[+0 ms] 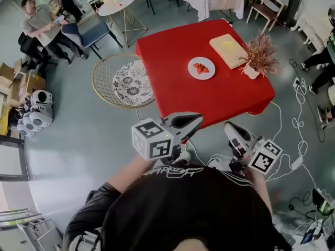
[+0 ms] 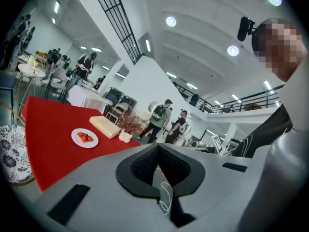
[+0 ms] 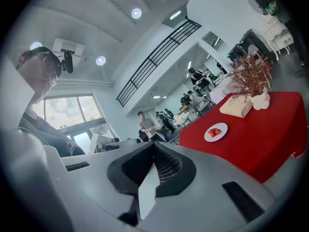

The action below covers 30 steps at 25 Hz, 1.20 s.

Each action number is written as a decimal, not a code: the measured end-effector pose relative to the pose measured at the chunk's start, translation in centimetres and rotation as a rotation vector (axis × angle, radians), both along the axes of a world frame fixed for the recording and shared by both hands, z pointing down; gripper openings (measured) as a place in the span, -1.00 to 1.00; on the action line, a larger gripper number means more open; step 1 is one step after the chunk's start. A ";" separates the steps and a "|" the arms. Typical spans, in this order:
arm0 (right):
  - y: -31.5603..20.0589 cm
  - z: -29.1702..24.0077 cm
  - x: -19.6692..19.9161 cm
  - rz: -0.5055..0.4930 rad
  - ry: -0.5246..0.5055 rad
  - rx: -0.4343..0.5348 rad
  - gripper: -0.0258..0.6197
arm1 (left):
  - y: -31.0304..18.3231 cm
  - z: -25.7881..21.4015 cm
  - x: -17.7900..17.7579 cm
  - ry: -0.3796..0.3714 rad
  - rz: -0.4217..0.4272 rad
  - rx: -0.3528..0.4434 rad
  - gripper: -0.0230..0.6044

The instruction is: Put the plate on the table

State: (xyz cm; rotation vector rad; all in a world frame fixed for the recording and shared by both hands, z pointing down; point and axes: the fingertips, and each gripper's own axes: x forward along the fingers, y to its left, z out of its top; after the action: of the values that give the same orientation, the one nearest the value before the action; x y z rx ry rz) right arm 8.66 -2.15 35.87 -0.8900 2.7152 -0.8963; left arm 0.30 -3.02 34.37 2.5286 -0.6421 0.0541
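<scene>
Now plate (image 1: 201, 68) on table (image 1: 172, 90); left gripper (image 1: 198, 120), right gripper (image 1: 229, 125) fingers clenched, empty; shirt print (image 1: 170, 171) unreadable.

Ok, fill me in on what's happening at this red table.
A person holds the left gripper and the right gripper close to their body, both shut and empty, short of the red table. The white plate of red fruit already sits on the table, beside a tan board and a vase of dried twigs.

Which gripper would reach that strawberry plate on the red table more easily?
Probably left, narrowly: the left gripper points almost straight at the plate, while the right gripper sits farther aside. Both are shut, empty and well short of it.
</scene>
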 end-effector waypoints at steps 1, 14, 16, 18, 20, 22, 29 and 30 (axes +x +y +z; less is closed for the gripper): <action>0.6 0.0 0.3 0.002 0.001 0.001 -0.90 | 0.7 0.0 0.3 0.000 0.002 -0.002 -0.90; 5.6 0.9 1.3 0.009 0.025 0.008 -0.90 | 5.6 0.0 0.9 -0.002 -0.015 0.010 -0.90; 6.3 1.0 1.0 0.003 0.029 0.015 -0.90 | 6.4 0.3 1.0 -0.002 -0.011 0.008 -0.91; 7.0 1.3 0.7 -0.005 0.039 0.015 -0.90 | 7.0 0.6 1.0 -0.014 -0.008 0.012 -0.91; 7.3 1.3 0.6 -0.009 0.042 0.015 -0.90 | 7.3 0.7 0.9 -0.027 -0.010 0.013 -0.90; 7.3 1.2 0.5 -0.012 0.038 0.014 -0.90 | 7.3 0.7 0.9 -0.030 -0.011 0.008 -0.90; 7.9 0.9 0.3 -0.019 0.039 0.025 -0.90 | 8.1 0.9 0.8 -0.031 -0.016 0.008 -0.91; 8.0 0.9 0.3 -0.019 0.039 0.026 -0.90 | 8.2 1.0 0.8 -0.031 -0.016 0.008 -0.90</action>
State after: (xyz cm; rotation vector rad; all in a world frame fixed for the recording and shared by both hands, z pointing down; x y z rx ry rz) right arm 8.94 5.80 36.81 -0.8878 2.7658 -0.8546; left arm 1.08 5.13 35.35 2.5345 -0.6760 0.0855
